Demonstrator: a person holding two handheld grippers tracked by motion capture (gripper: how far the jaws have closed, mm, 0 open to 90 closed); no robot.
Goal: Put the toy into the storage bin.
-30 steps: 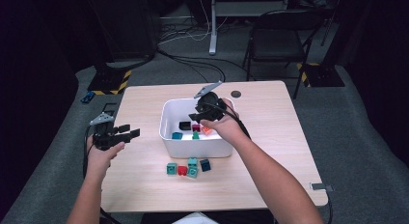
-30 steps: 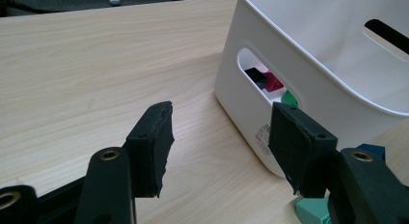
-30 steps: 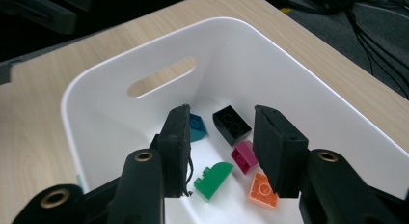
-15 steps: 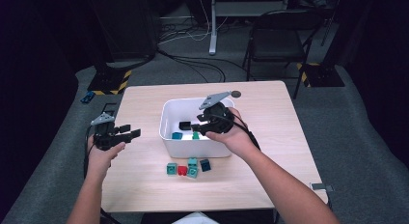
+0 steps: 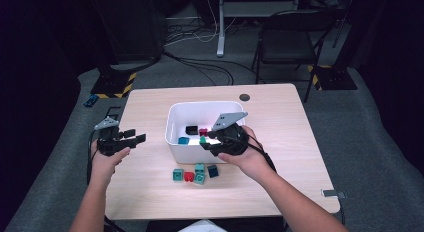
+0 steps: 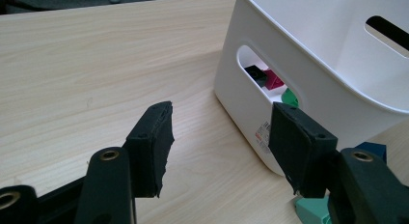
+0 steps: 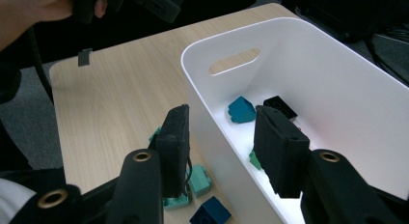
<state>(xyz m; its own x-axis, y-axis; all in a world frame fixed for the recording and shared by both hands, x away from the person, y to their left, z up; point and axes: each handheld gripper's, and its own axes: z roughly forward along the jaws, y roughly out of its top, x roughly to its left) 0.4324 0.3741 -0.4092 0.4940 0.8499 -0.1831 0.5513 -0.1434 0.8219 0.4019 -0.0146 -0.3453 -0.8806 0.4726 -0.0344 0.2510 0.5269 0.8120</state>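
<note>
Nearest, loose blocks (image 5: pixel 195 173) sat on the tabletop (image 5: pixel 150 192) just before the white bin (image 5: pixel 172 123). Right tongs (image 7: pixel 226 142) gaped empty, straddling its near wall; left tongs (image 6: pixel 219 137) gaped empty beside it. Inside lay teal (image 7: pixel 241 109), black (image 7: pixel 279 107), magenta (image 5: pixel 203 131) and green (image 5: pixel 202 139) blocks.

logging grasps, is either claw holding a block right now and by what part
Nothing is held. The left claw is open over bare table, and the right claw is open, straddling the white bin wall.
</note>
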